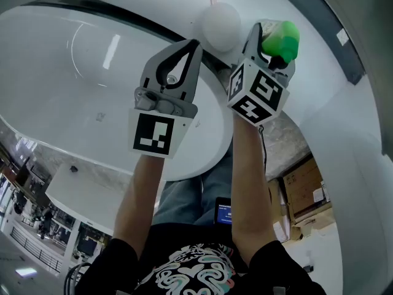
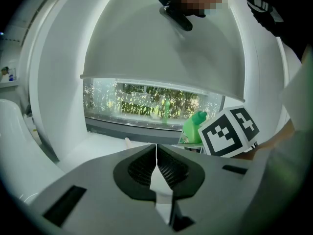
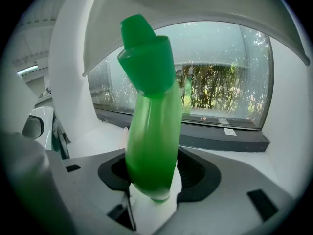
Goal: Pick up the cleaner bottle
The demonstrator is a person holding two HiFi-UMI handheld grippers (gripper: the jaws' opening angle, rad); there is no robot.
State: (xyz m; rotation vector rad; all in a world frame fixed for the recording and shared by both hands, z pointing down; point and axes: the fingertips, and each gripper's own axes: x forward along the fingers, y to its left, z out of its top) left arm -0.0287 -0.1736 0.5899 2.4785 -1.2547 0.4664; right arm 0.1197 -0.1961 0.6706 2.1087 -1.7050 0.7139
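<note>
I see a glossy white tabletop (image 1: 73,60) curving beneath me — rounded near edge, a dark band (image 1: 116,14) along its far side. A white ball (image 1: 218,24) sits at the far side, right of centre.

I see bright daylight coming through the window (image 3: 220,92) in both gripper views. All 3 pictures bend hard at the edges. The cleaner bottle (image 3: 150,131) looks soft, perhaps too close for focus.
</note>
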